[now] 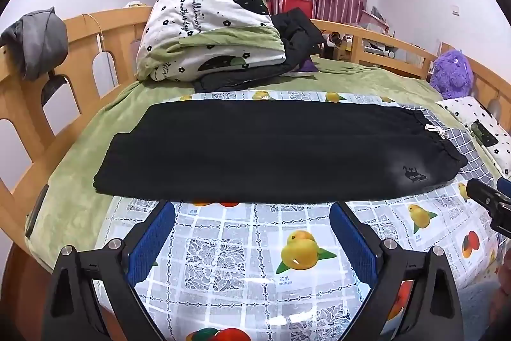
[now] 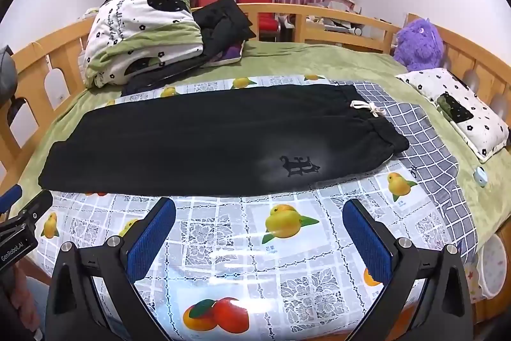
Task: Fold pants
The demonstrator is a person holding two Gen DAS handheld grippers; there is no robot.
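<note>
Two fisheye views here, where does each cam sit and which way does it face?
Left wrist: on left claw, tilted down at black pants' leg end; own open blue pads, right claw at right edge.
Right wrist: on right claw, toward waistband drawstring; left claw at left edge.
Shared: pants, fruit-print cloth, purple plush toy.

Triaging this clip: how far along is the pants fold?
Done: the black pants lie flat along the fruit-print cover, legs seemingly stacked into one long strip, drawstring waist to the right. In hand: nothing. The left tongs and right tongs both hang open over the cover, short of the near edge of the pants. Left: gripping the pants and folding them across their length.
</note>
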